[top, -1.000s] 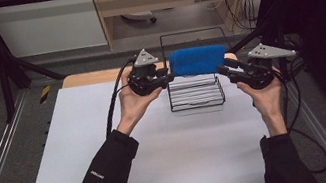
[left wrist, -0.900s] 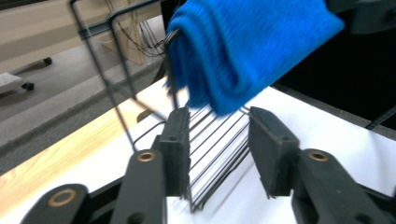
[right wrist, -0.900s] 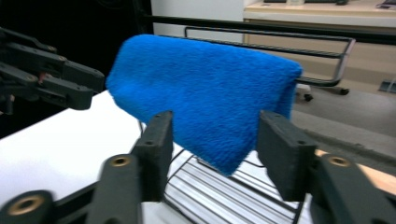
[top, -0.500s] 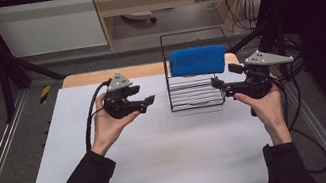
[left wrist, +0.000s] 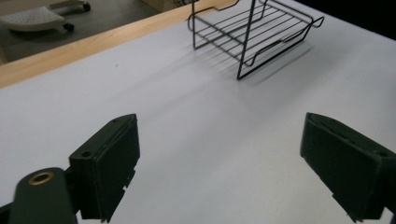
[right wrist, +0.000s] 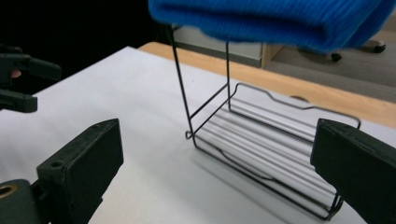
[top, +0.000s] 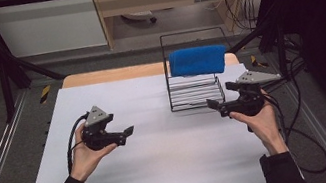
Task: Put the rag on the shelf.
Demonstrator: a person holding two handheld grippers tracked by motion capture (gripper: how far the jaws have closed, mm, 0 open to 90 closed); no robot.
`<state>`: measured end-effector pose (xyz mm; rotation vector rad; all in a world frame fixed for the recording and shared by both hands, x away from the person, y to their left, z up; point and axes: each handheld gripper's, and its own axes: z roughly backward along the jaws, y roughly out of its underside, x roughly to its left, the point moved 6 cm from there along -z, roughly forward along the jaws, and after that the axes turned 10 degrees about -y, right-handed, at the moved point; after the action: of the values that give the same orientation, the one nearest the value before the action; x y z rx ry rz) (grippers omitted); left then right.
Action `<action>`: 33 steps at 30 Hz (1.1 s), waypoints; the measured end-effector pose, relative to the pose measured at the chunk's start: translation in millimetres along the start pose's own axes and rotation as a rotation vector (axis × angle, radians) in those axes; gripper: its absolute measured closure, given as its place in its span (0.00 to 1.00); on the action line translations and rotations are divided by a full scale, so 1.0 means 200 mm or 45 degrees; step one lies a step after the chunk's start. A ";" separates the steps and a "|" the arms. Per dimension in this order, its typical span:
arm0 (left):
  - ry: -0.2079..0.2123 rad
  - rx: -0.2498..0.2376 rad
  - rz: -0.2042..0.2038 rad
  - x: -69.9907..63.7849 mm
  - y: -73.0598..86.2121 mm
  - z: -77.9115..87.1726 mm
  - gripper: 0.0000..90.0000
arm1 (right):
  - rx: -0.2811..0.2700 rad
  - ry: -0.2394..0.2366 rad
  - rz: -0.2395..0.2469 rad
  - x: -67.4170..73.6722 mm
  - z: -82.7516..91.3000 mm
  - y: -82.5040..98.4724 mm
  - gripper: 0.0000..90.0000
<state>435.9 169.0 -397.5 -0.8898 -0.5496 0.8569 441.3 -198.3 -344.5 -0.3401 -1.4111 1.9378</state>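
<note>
While it rests draped over the top rail of the black wire rack (top: 196, 96), the folded blue cloth (top: 198, 61) hangs free of both grippers, near the far right part of the white table (top: 163, 162); in the right gripper view the cloth (right wrist: 275, 21) spans the upper edge above the rack's (right wrist: 261, 144) ribbed lower shelf. Just beside the rack's front right corner, the right gripper (top: 219, 101) is held in the person's right hand (top: 258, 123), pointing left toward the rack, its jaws spread wide with nothing between them, having just been opening. Well apart from the rack, on the left half of the table, the left gripper (top: 128, 134) sits in the left hand (top: 84, 158), low over the bare white surface, its jaws likewise having just been opening and now standing wide and empty; the left gripper view shows the rack (left wrist: 252, 32) farther off beyond them. A strip of wooden edge (top: 112, 75) shows along the table's far side.
</note>
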 end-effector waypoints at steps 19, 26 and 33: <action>-0.013 0.075 0.083 0.12 0.42 0.11 0.12 | 0.199 -0.078 -0.025 0.05 -0.12 0.44 0.01; 0.010 0.092 0.071 0.12 0.49 0.12 0.12 | 0.223 -0.112 -0.074 0.04 -0.09 0.58 0.01; 0.012 0.104 0.068 0.13 0.54 0.11 0.12 | 0.250 -0.112 -0.108 0.01 -0.03 0.70 0.01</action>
<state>389.4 237.4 -475.8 -0.8366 -0.4813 0.9168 389.9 -213.8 -473.8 -0.1024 -1.2554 2.0216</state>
